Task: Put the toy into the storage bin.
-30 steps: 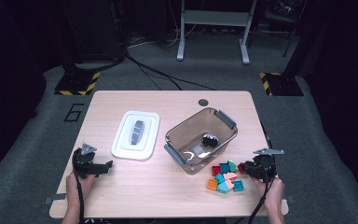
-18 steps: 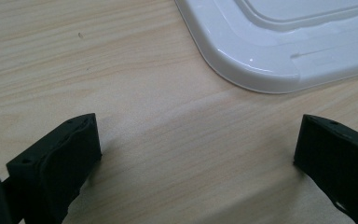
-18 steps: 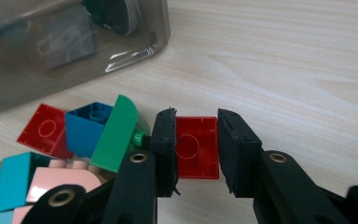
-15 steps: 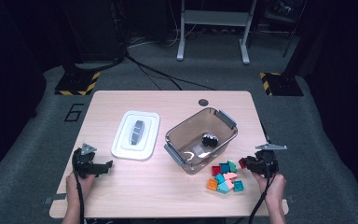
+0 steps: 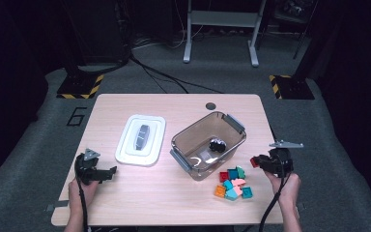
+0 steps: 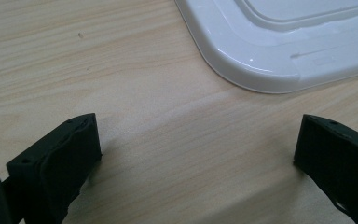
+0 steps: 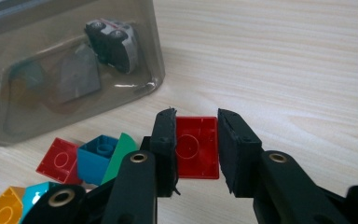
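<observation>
My right gripper [image 7: 196,126] is shut on a red brick [image 7: 196,149], held flat just above the table at its right side. In the high view this right gripper [image 5: 258,160] sits right of the brick pile [image 5: 232,183], with the red brick [image 5: 253,163] at its tip. Loose bricks lie beside it: red [image 7: 58,161], blue [image 7: 97,151], green [image 7: 120,156], orange [image 7: 0,212]. A tinted clear box [image 5: 183,140] holds a toy car [image 5: 217,144]. My left gripper [image 5: 107,173] rests near the front left, open and holding nothing.
A white lid [image 5: 125,150] lies flat left of the box; its rounded corner [image 6: 261,70] is just ahead of the left gripper [image 6: 196,149]. A round hole [image 5: 210,106] is near the table's far edge. Bare wood lies between lid and front edge.
The right gripper has drawn slightly away from the brick pile toward the far side, with the red brick between its jaws. The left gripper has stayed put.
</observation>
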Tool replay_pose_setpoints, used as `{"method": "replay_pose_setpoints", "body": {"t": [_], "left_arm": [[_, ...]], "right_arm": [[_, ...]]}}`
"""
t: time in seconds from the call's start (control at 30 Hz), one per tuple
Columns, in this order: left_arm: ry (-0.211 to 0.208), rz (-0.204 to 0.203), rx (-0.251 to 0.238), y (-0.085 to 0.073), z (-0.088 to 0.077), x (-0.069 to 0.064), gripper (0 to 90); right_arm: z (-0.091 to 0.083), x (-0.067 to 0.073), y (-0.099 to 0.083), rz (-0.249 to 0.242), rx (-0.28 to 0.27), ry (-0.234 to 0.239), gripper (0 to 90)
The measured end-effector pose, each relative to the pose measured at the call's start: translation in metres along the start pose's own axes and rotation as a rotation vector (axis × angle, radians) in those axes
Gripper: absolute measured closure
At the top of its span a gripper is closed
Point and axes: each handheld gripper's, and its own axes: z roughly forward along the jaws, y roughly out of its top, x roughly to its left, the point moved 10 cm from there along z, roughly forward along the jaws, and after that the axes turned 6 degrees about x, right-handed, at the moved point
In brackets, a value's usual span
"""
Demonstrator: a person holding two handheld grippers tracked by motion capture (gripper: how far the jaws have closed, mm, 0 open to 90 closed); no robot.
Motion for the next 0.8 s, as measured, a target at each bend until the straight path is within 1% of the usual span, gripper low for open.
{"method": "replay_pose_setpoints", "body": {"t": [0.03,0.07,0.1,0.13,0.23,0.27,0.33,0.63,0.67,0.73,0.77,0.8], "left_arm": [[0.0,-0.002,-0.002,0.0,0.0,0.0,0.2],[0.0,0.002,0.002,0.0,0.0,0.0,0.2],[0.0,-0.003,-0.004,0.0,0.0,0.0,0.2],[0.0,0.002,0.002,0.0,0.0,0.0,0.2],[0.0,0.001,-0.002,0.0,0.0,0.0,0.2],[0.0,-0.003,-0.005,0.0,0.0,0.0,0.2],[0.0,0.003,0.0,0.0,0.0,0.0,0.2],[0.0,-0.001,-0.004,0.0,0.0,0.0,0.2],[0.0,0.004,0.0,0.0,0.0,0.0,0.2],[0.0,-0.002,-0.002,0.0,0.0,0.0,0.2],[0.0,0.002,0.001,0.0,0.0,0.0,0.2],[0.0,0.002,0.001,0.0,0.0,0.0,0.2]], "right_arm": [[-0.001,-0.001,0.001,-0.002,0.0,-0.006,69.1],[-0.002,-0.002,0.002,0.004,-0.003,-0.004,69.1],[-0.003,-0.002,0.003,0.007,-0.004,-0.002,69.1],[-0.004,-0.002,0.005,0.011,-0.006,-0.003,69.1],[-0.005,-0.003,0.009,0.001,-0.011,-0.004,69.1],[-0.006,-0.001,0.009,0.01,-0.005,0.001,69.1],[-0.007,-0.003,0.013,-0.005,-0.008,-0.004,69.1],[-0.017,-0.003,0.031,-0.006,-0.023,-0.007,69.1],[-0.018,-0.004,0.034,-0.011,-0.026,-0.01,69.1],[-0.02,-0.003,0.038,-0.011,-0.026,-0.01,69.1],[-0.02,-0.004,0.04,-0.017,-0.024,-0.019,69.1],[-0.021,-0.003,0.042,-0.018,-0.027,-0.016,69.1]]}}
